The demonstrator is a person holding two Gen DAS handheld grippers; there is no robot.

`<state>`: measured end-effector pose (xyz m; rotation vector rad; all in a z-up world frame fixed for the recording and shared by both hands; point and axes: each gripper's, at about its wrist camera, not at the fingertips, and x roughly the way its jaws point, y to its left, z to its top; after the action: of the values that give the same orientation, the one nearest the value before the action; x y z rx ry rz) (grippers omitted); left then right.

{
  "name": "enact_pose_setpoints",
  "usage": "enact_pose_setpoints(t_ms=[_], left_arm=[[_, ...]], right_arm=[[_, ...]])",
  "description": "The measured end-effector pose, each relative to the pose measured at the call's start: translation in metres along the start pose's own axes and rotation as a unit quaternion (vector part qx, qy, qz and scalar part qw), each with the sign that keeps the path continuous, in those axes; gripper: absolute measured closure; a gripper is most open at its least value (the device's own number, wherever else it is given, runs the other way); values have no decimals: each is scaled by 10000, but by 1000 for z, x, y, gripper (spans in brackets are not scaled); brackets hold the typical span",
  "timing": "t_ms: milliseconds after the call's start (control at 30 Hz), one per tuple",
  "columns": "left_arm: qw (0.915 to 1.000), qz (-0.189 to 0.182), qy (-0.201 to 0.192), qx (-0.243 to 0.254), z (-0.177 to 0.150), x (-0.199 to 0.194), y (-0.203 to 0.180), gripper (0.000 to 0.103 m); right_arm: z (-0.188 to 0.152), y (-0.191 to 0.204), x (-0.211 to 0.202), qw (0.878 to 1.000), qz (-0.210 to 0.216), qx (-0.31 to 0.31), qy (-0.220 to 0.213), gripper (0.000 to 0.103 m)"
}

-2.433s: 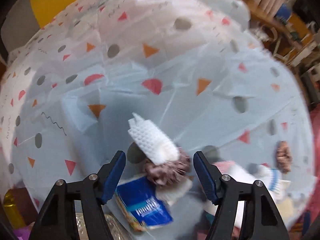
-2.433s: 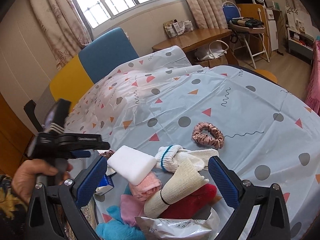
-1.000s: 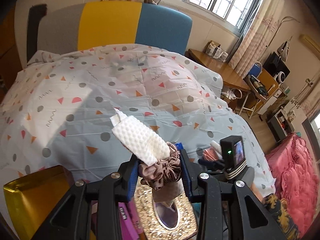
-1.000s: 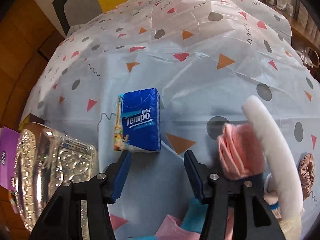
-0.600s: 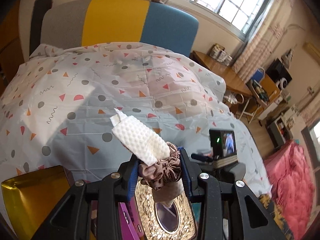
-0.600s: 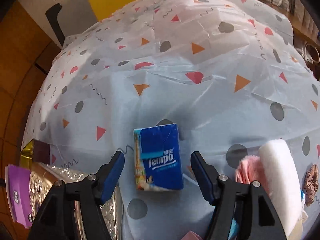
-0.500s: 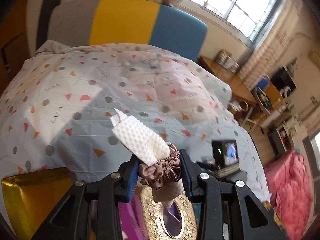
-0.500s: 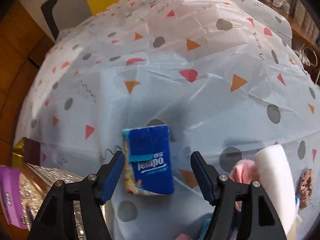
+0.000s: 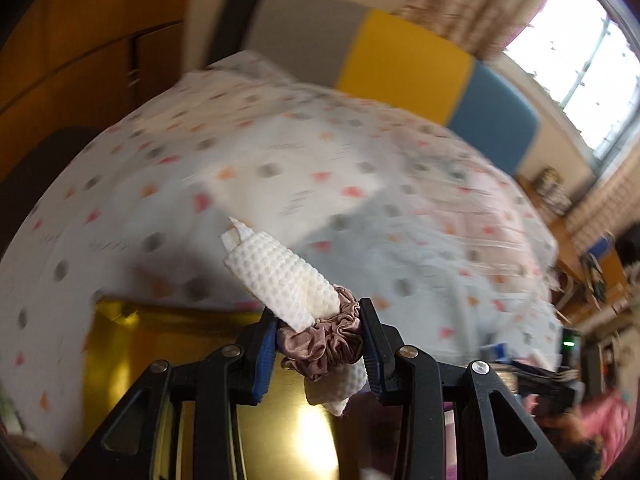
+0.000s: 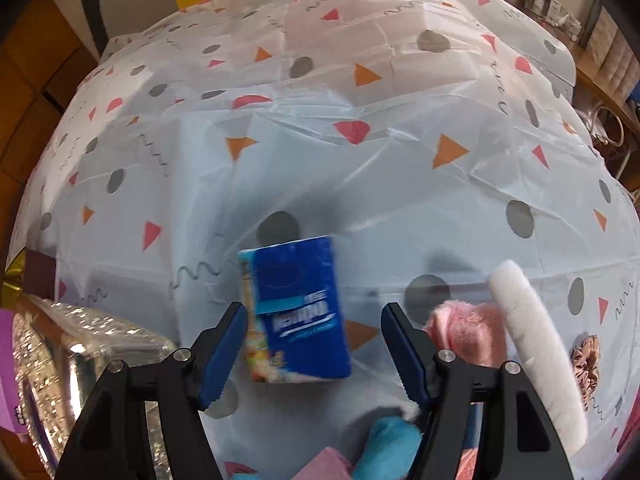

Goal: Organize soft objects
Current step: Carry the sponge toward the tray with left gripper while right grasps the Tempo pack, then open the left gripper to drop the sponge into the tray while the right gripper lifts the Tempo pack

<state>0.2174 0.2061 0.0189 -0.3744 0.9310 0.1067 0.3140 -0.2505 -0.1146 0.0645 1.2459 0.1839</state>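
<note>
The right gripper [image 10: 314, 354] hangs with jaws wide apart, its blue pads flanking a blue tissue pack [image 10: 298, 314] that lies on the patterned cloth [image 10: 360, 168] covering the worktop. At 3 o'clock of the pack sit a pink fluffy item [image 10: 466, 328] and, touching it, a white sponge [image 10: 536, 352]. A pink scrunchie [image 10: 585, 364] lies at the 4 o'clock edge. A clear plastic container [image 10: 68, 364] sits at 8 o'clock. Blue fabric [image 10: 388, 444] shows at 6 o'clock.

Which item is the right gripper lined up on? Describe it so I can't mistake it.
On the patterned tablecloth, look just ahead of the open right gripper. The tissue pack lies flat there: a blue printed packet, unlike the pink fluffy cloth and white sponge to its right.
</note>
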Motion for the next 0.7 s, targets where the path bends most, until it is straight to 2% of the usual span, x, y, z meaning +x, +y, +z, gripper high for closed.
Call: enact_pose_setpoints(t_ms=[100, 200, 267, 400, 500, 567, 633, 700], left_arm=[[9993, 202, 108, -307, -18, 7, 37, 65], [9978, 256, 289, -533, -40, 18, 58, 65], [9966, 229, 424, -661, -52, 27, 65, 65], [9950, -45, 650, -758, -68, 45, 60, 64], [9944, -250, 731, -727, -66, 56, 43, 61], [9941, -413, 758, -649, -64, 62, 31, 55], [9938, -546, 704, -660, -62, 65, 23, 39], [9945, -548, 630, -637, -62, 62, 19, 29]], right_arm=[[-1, 9, 5, 9992, -349, -188, 35, 33], [-3, 8, 19, 9987, -441, -99, 215, 34], [-6, 8, 25, 9977, -636, -119, 179, 47], [-8, 15, 27, 9963, -818, -237, 86, 48], [-8, 15, 28, 9965, -811, -179, 88, 47], [-9, 16, 28, 9964, -827, -151, 126, 47], [-8, 16, 29, 9959, -873, -179, 163, 47], [-9, 17, 27, 9954, -920, -161, 190, 47]])
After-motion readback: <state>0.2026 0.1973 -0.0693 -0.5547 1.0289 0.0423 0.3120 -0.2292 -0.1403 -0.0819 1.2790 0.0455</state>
